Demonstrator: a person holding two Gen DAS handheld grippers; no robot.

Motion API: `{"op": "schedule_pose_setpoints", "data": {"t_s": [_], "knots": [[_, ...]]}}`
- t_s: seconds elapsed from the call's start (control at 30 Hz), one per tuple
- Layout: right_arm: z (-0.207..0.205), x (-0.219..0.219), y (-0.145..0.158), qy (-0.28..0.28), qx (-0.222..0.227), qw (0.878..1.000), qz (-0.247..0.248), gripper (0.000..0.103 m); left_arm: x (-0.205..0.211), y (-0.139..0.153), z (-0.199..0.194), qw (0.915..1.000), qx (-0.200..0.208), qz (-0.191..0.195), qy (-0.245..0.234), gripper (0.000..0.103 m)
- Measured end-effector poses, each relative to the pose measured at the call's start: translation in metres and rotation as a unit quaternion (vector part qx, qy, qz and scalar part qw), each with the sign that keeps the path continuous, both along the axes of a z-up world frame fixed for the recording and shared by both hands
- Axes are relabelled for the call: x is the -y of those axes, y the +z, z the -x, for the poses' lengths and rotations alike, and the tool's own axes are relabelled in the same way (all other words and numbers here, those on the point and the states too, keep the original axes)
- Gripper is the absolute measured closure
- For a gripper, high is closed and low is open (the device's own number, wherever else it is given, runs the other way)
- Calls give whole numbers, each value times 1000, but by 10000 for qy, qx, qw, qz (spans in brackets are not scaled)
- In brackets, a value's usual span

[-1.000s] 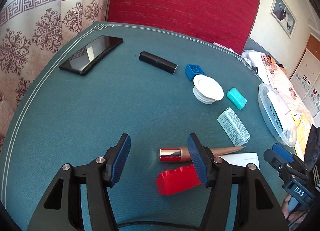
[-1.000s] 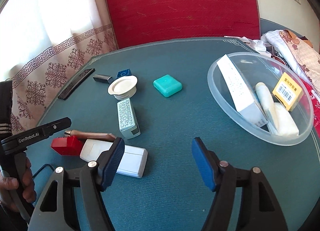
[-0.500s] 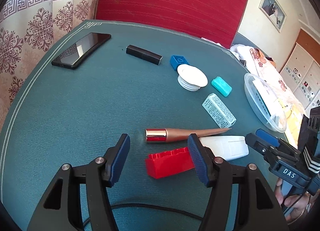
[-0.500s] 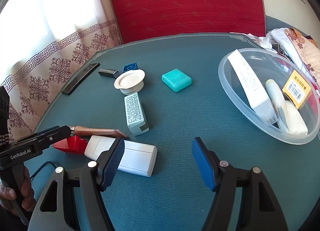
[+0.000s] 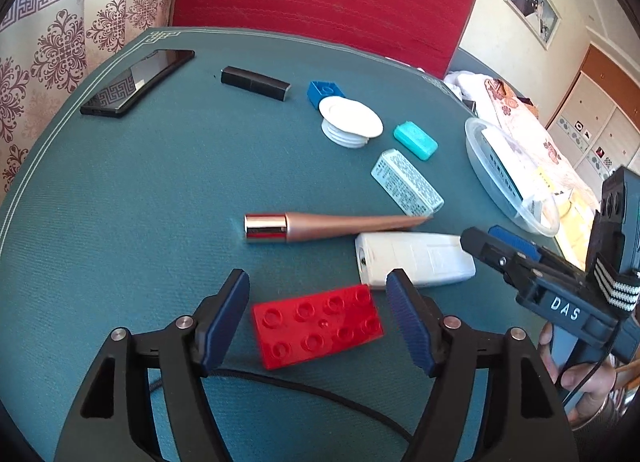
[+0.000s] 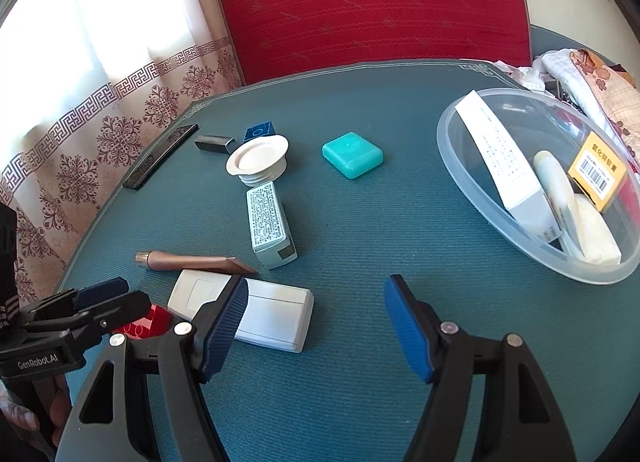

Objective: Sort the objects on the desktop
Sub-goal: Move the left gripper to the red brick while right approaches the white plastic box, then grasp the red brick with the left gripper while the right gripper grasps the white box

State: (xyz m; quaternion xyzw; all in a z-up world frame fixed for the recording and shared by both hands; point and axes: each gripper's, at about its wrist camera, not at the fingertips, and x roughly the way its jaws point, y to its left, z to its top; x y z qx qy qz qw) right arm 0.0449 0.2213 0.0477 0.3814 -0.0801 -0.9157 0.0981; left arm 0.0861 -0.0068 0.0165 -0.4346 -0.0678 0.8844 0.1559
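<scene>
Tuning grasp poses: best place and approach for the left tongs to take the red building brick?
Grip the red building brick across its two short ends, coming down from above. It lies flat, studs up, long axis running between the open left tongs, which already bracket those ends. Its far corner sits close to the white remote, so avoid the long sides.

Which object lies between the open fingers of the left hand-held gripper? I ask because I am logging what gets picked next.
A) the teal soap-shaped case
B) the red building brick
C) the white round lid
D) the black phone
B: in the left wrist view the red building brick lies on the table between the spread fingers of the left hand-held gripper, not yet clamped.
</scene>
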Motion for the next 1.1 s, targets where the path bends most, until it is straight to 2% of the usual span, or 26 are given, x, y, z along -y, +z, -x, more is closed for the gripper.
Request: {"op": "schedule_pose_setpoints", "data": {"t_s": [0.3, 0.63, 0.8, 0.93, 1.1], "knots": [[1, 2, 0, 148, -2, 9999, 23, 27, -9, -5, -6, 9996, -21, 297, 21, 29], [9, 10, 2, 455, -3, 9990, 48, 26, 2, -4, -9, 9995, 143, 16, 277, 29], [10, 13, 0, 511, 11, 9987, 82, 26, -1, -5, -12, 9991, 139, 21, 406, 29], [9, 10, 0, 514, 0, 9986, 155, 26, -8, -7, -10, 9992, 102, 207, 340, 20], [11, 12, 2, 594, -18, 9981, 155, 26, -20, -9, -11, 9973, 21, 663, 313, 19]]}}
